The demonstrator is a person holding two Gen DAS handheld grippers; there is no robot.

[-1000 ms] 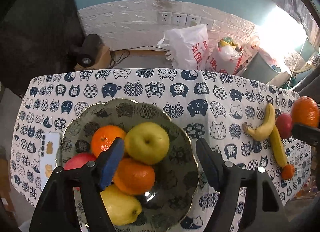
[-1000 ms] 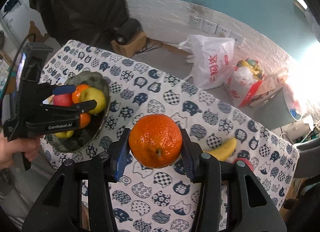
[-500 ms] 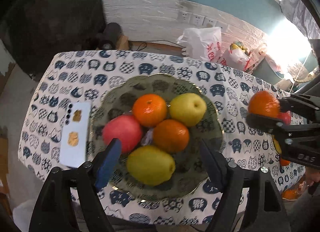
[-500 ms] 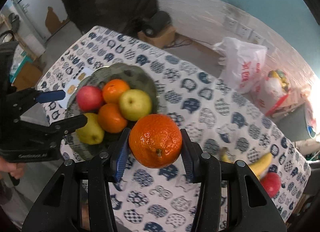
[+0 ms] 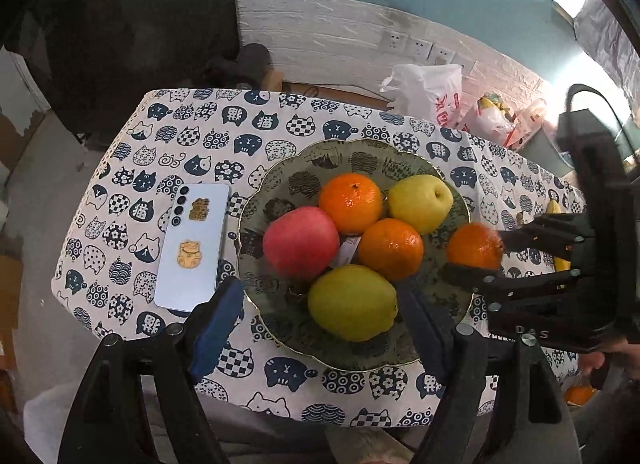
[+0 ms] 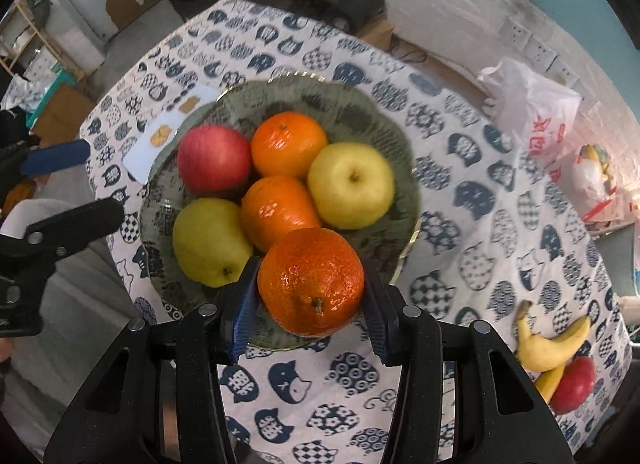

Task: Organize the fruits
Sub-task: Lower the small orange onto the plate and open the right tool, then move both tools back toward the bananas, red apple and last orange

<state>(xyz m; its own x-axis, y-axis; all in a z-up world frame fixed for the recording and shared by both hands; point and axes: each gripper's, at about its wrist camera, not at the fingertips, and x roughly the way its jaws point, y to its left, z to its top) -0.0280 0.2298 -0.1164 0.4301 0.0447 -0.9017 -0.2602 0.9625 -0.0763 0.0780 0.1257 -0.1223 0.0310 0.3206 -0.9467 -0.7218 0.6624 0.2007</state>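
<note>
A green patterned bowl [image 5: 280,180] [image 6: 360,104] holds a red apple [image 5: 300,242], two oranges [image 5: 350,202], a yellow apple [image 5: 420,202] and a green pear [image 5: 352,308]. My right gripper [image 6: 310,288] is shut on an orange [image 6: 312,282] and holds it over the bowl's near right rim; it shows at the right of the left wrist view [image 5: 474,252]. My left gripper [image 5: 320,304] is open and empty, above the bowl's near edge.
A white phone [image 5: 194,248] lies left of the bowl on the cat-print cloth [image 5: 168,144]. Bananas [image 6: 548,348] and a red apple [image 6: 572,384] lie at the table's right end. Plastic bags [image 5: 428,92] stand behind the table.
My right gripper has carried the orange leftward from the table's middle to over the bowl's rim. My left gripper has pulled back and risen, so the whole bowl shows.
</note>
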